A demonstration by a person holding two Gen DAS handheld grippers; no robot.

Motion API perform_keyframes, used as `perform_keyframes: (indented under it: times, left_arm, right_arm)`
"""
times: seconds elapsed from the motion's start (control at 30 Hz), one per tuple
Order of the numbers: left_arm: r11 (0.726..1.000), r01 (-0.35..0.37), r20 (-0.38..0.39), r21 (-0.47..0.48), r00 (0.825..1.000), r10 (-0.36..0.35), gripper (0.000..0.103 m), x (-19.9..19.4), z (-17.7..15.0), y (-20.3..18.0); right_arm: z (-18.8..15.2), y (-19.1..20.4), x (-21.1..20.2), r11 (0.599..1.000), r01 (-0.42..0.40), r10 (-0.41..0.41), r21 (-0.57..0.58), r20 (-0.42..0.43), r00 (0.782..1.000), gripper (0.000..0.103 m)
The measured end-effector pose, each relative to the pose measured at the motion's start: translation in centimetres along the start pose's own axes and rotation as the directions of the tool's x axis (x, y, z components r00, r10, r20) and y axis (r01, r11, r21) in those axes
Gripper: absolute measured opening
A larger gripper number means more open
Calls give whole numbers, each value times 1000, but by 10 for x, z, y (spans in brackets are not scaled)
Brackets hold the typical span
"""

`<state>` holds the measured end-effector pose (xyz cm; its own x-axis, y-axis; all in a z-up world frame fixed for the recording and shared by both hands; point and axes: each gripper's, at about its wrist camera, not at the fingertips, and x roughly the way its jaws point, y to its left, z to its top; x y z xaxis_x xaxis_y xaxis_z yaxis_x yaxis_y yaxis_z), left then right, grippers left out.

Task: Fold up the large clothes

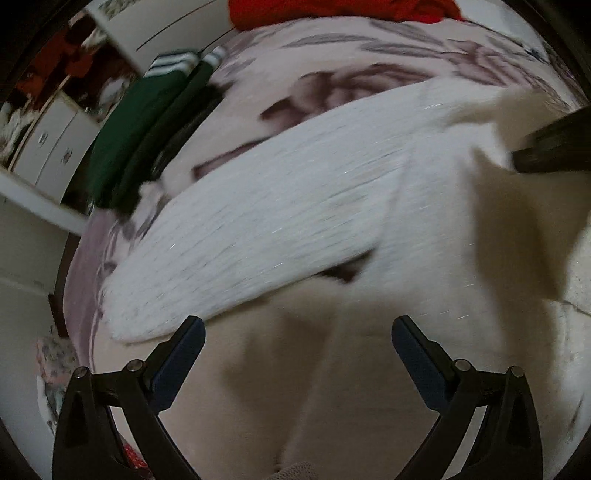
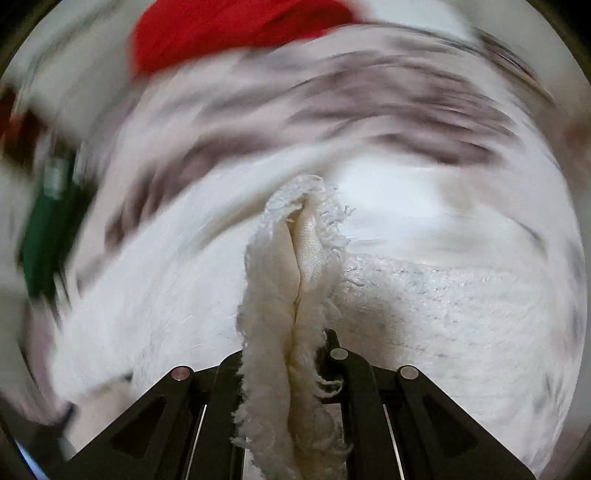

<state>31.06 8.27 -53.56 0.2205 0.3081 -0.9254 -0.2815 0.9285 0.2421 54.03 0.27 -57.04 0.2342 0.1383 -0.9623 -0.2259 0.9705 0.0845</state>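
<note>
Fingers (image 2: 255, 369) of the right gripper pinch the white sweater's (image 2: 443, 295) fringed edge; left fingers (image 1: 192, 343) gape wide above it.

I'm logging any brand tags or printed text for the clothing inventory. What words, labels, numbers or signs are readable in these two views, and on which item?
None: no readable text in either view.
White fringed garment, pinched in the right tool: no tag or print showing.
Green garment with white stripes: stripes only, no lettering.
Red garment: plain.
Floral bedspread: pattern only, blurred.
Left tool, open: unmarked.
</note>
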Motion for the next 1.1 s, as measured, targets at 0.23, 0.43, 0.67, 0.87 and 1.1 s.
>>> perform_keyframes:
  times: [0.23,0.43,0.67,0.87,1.1]
  left_arm:
    - [998,25,-27,-59,999,-27,103,15,-1,32]
    - [996,28,-23,-89,999,-30,103,8,3,36]
    - [994,5,-36,-106,999,-9,103,-1,-1,16]
    - [997,-3,-51,-78,999,-1,103,-1,-4,-8]
    - [987,-62,-97,-151,994,48,103,9,-7,26]
  right_arm:
    - [-39,94,67,986,69,-84,-151,-97,992,14]
    - [-74,-17,-8,931,-230,257,282,-64,964,52]
    - [-193,-213,-66,791,-20,77,611,-66,995,53]
    - [-219,-290,2,774,-24,149,633,-146,978,33]
    - [-259,-357,-3,584,-12,90,812,-49,995,25]
